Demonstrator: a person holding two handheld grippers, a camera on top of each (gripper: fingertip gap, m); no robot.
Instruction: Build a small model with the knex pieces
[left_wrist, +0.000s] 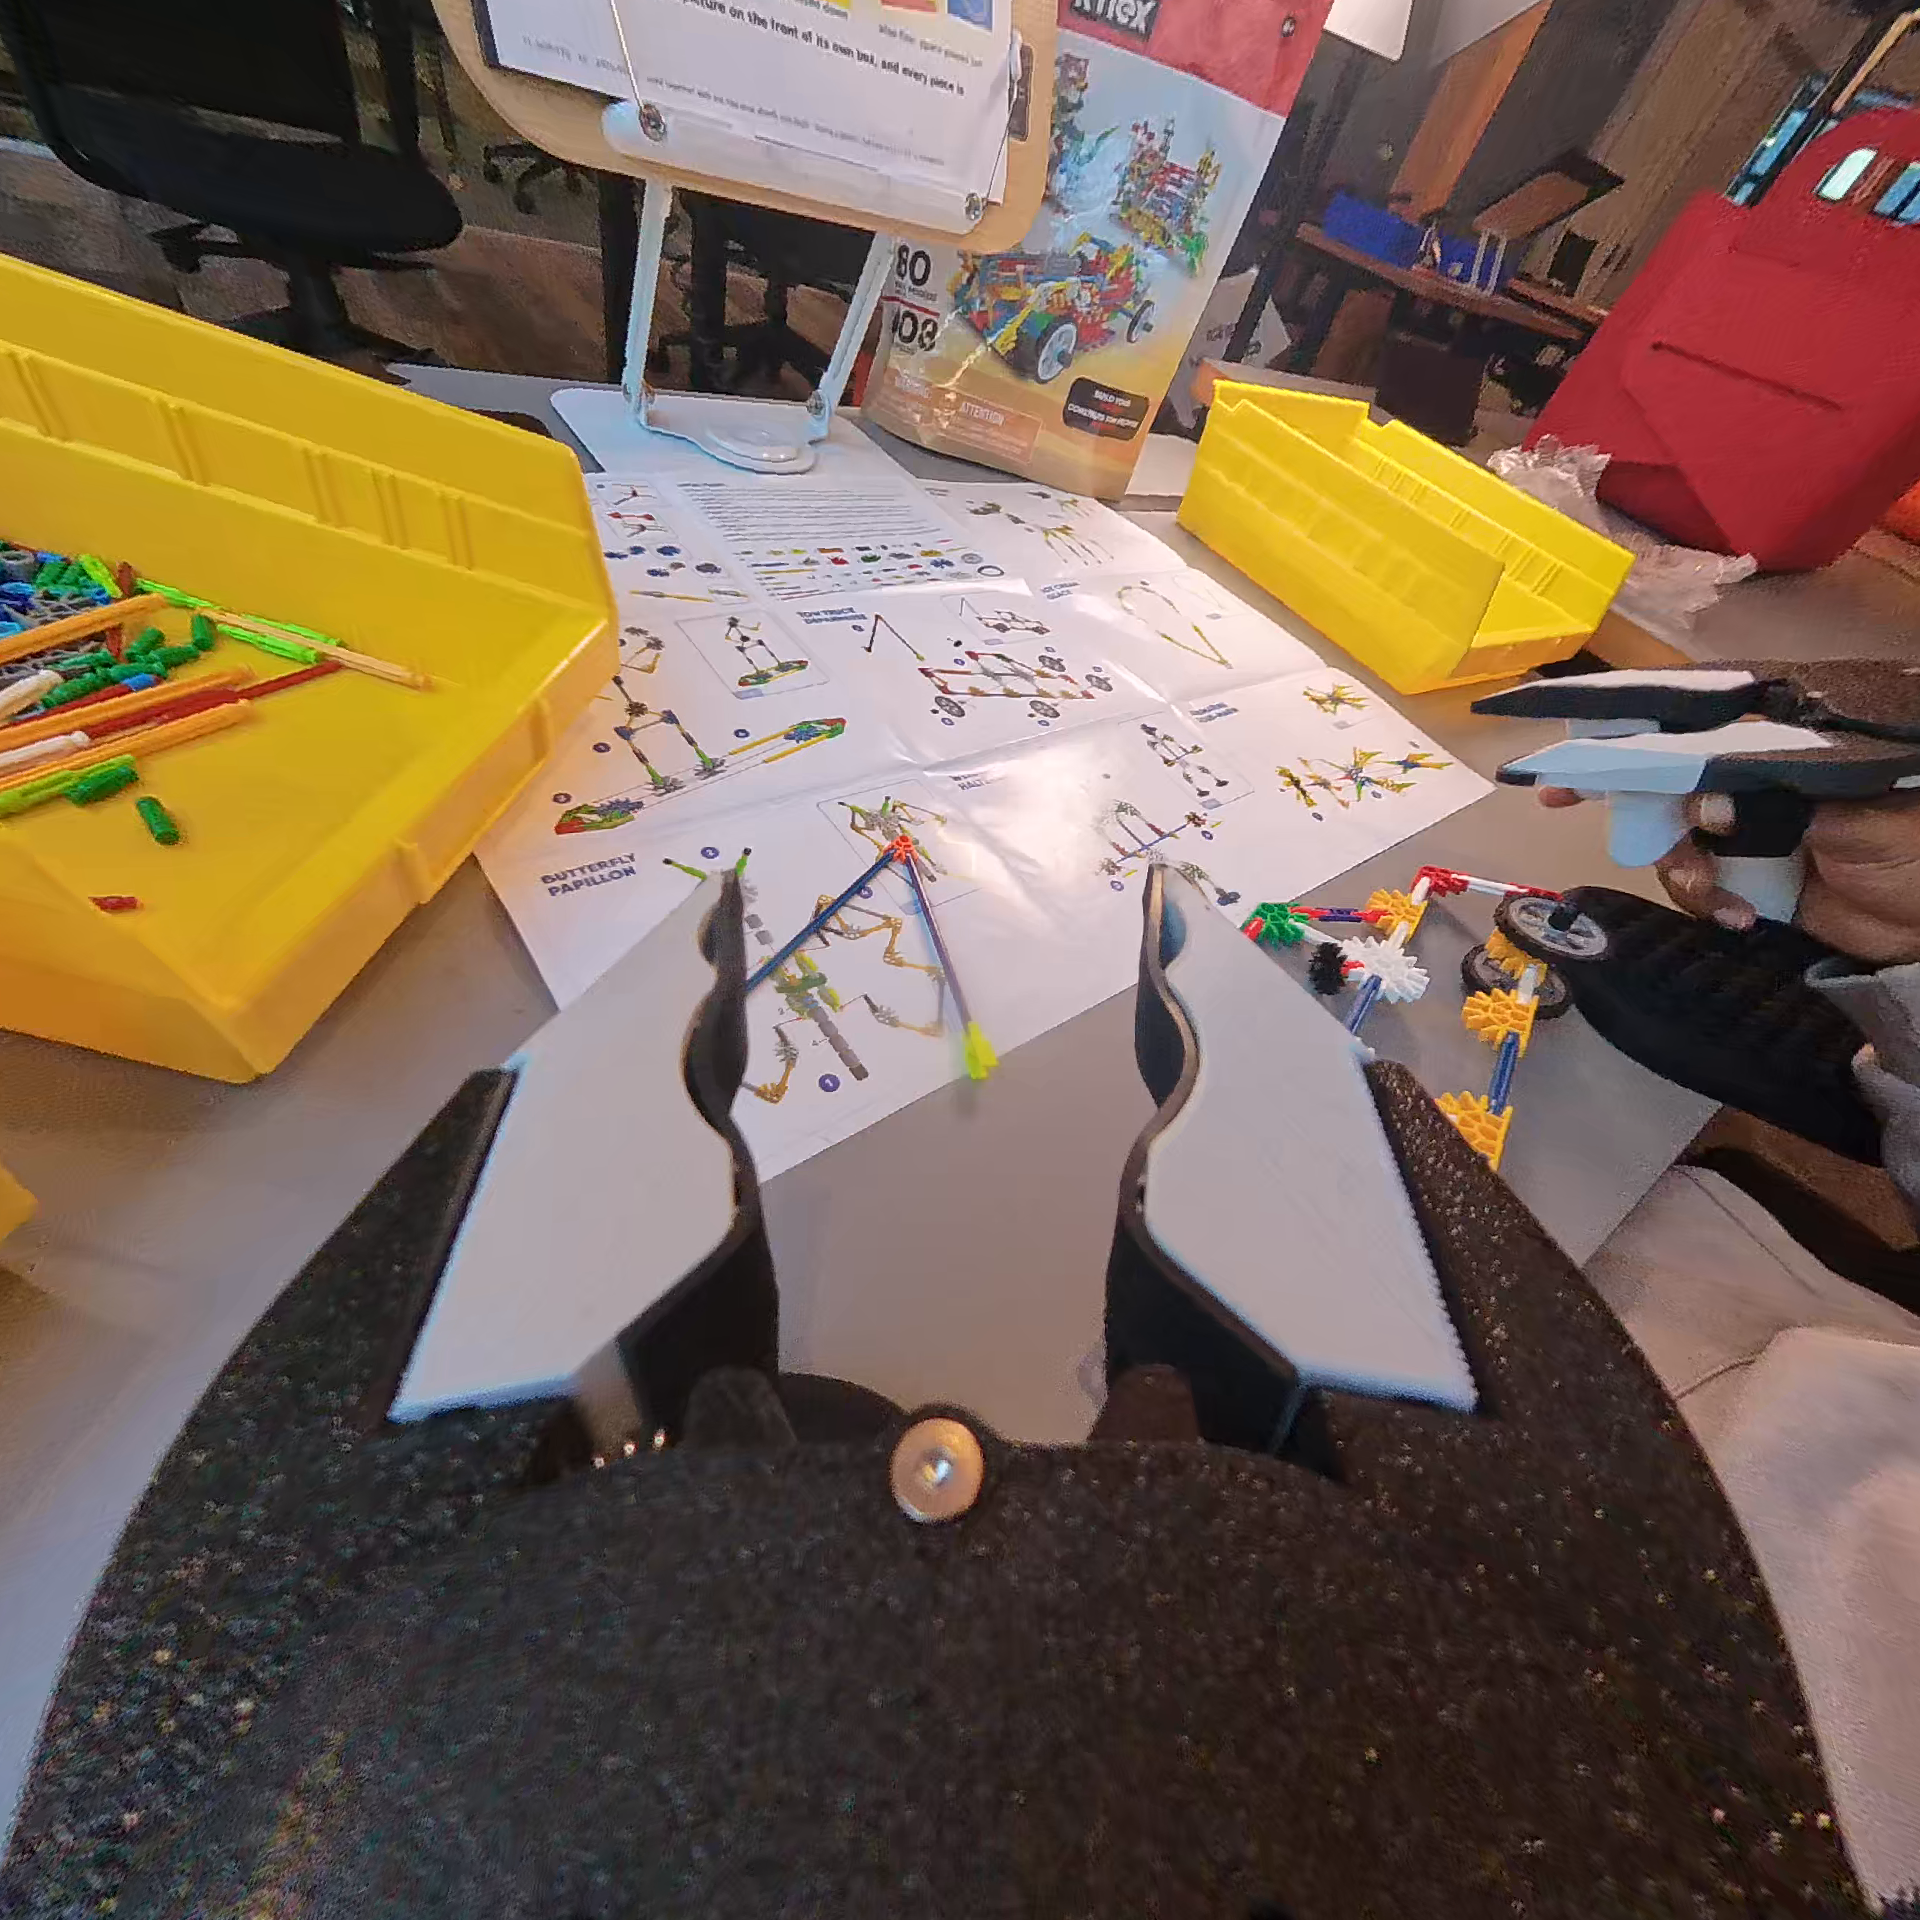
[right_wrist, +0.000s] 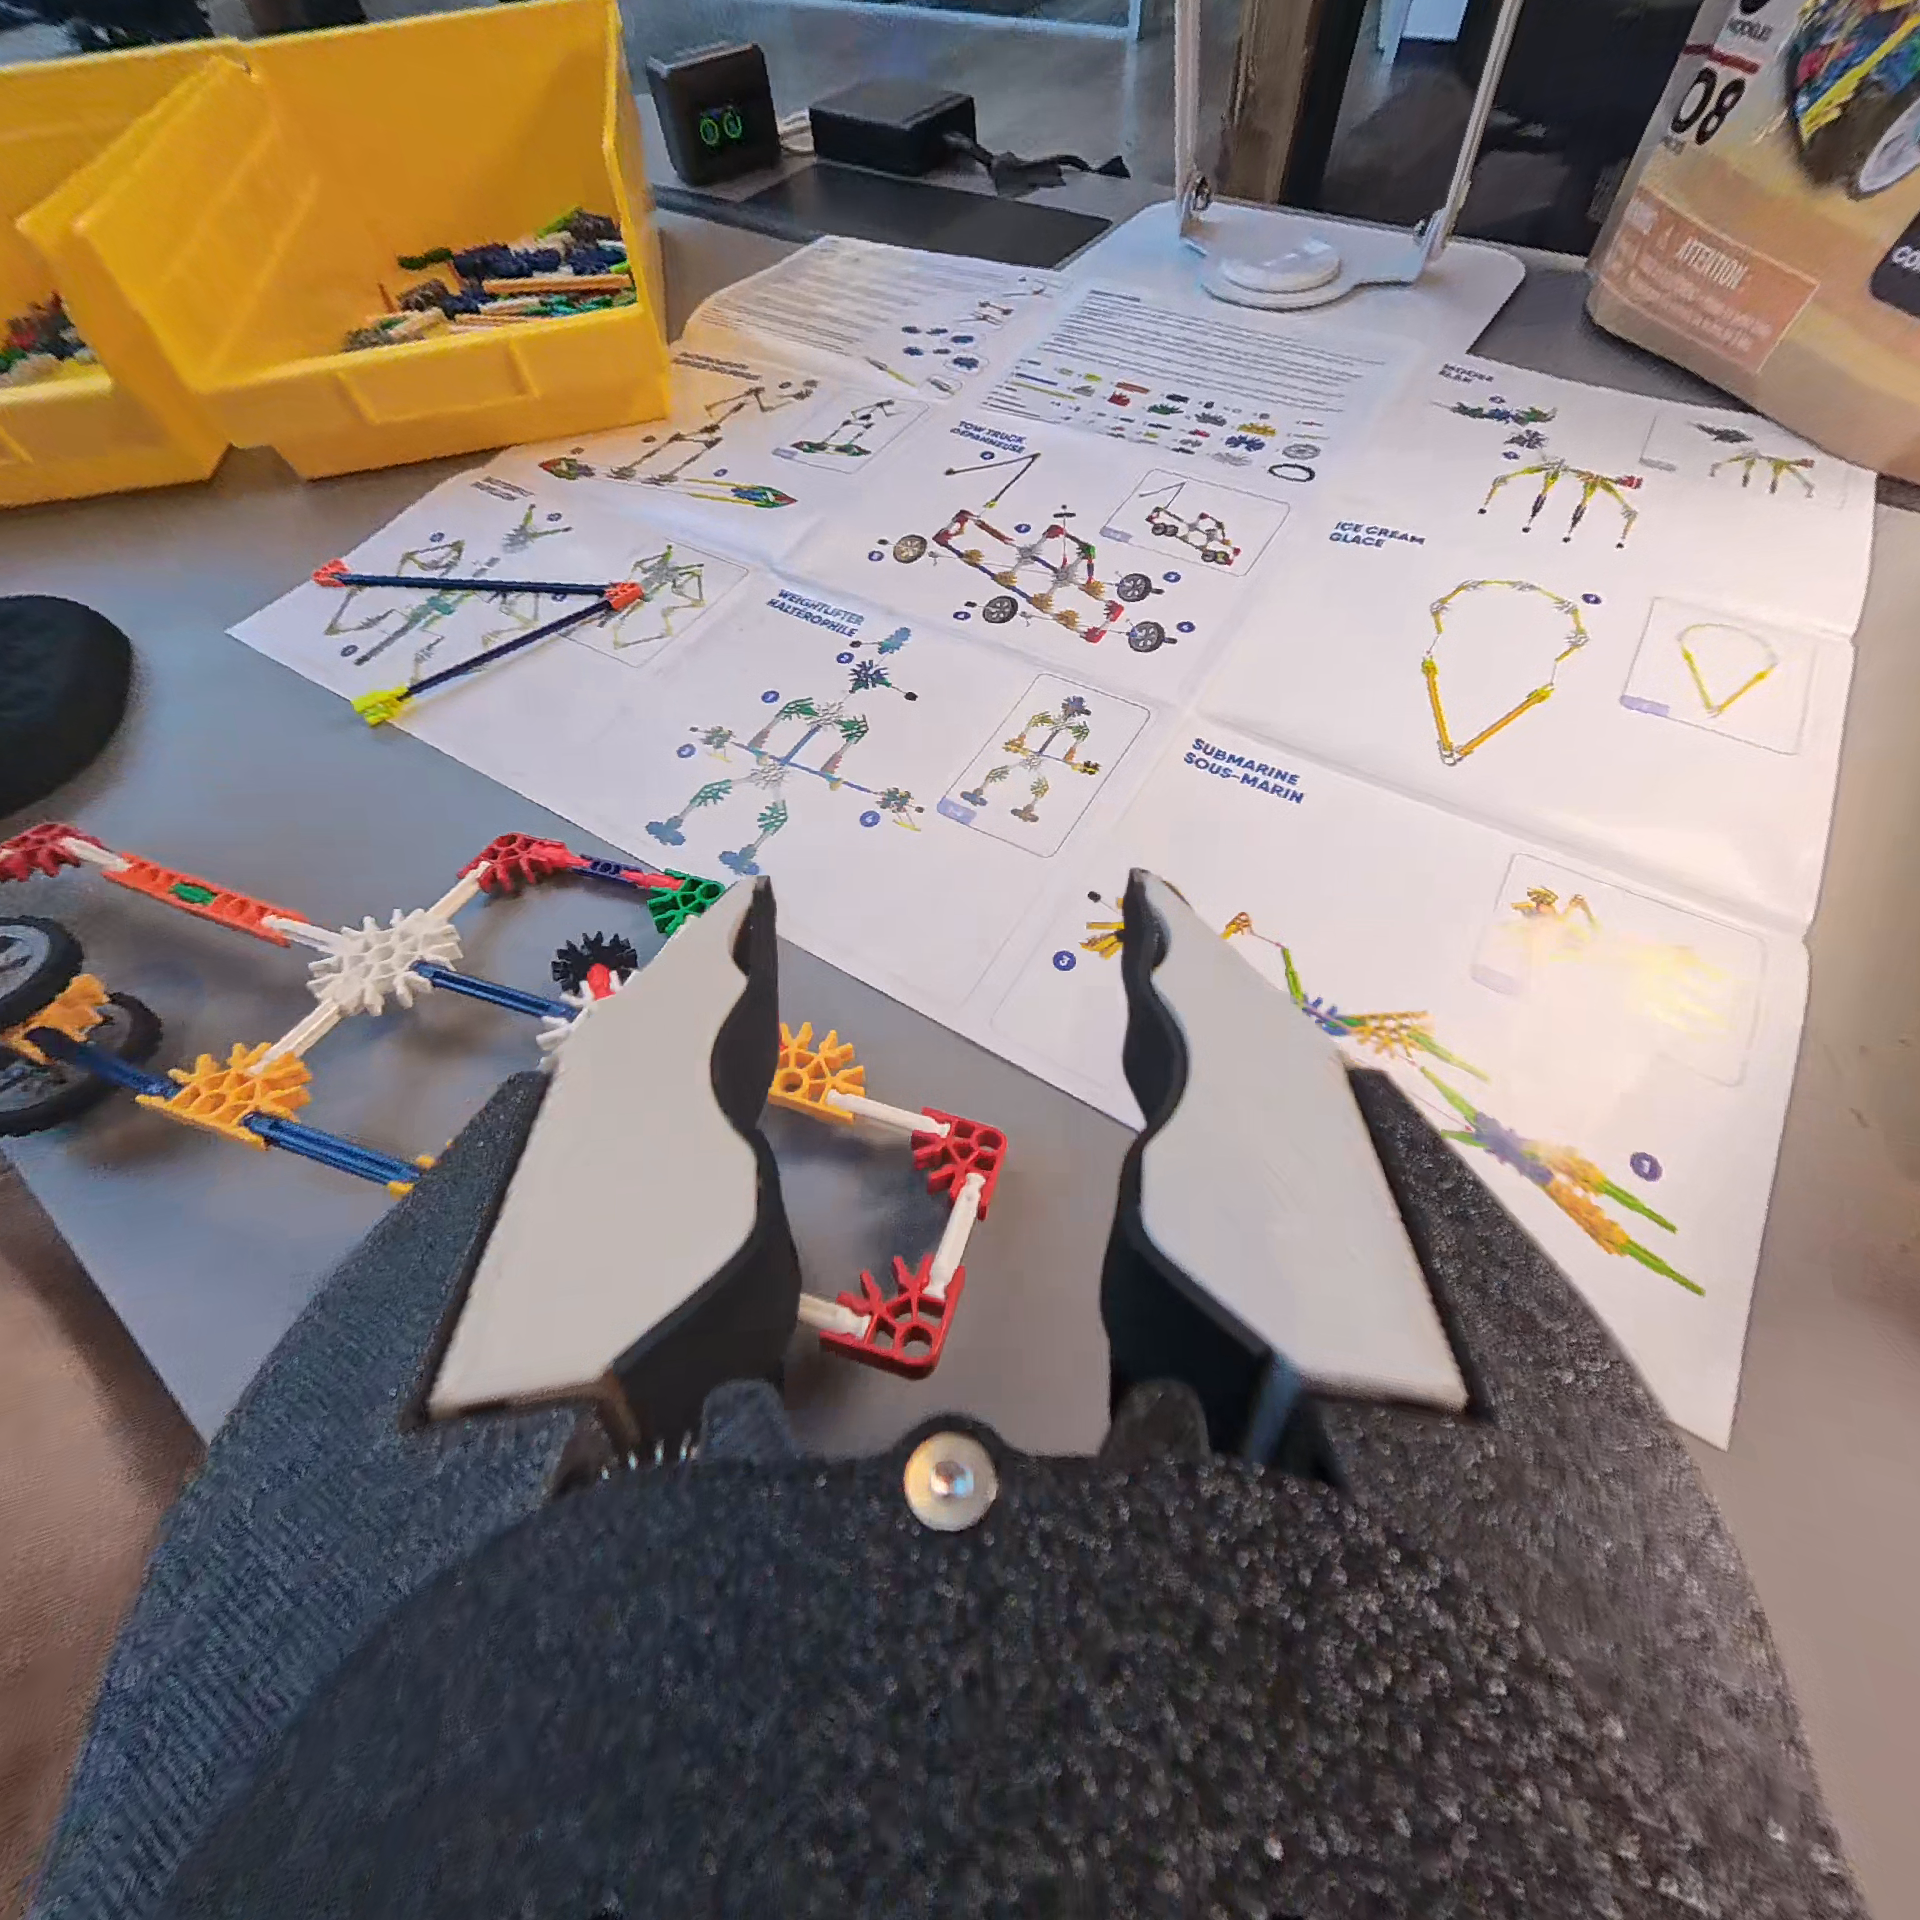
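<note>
My left gripper is open and empty above the near edge of a white instruction sheet. A V of two blue rods with an orange hub and a lime end lies on the sheet just ahead of it; it also shows in the right wrist view. My right gripper is open and empty over the grey table, right above a rod-and-connector frame with wheels. Its red corner pieces lie between my fingers. The frame and the right gripper show in the left wrist view.
A yellow bin with loose rods stands at the left, another yellow bin at the back right. A white document stand and a toy box stand behind the sheet. A red box is far right.
</note>
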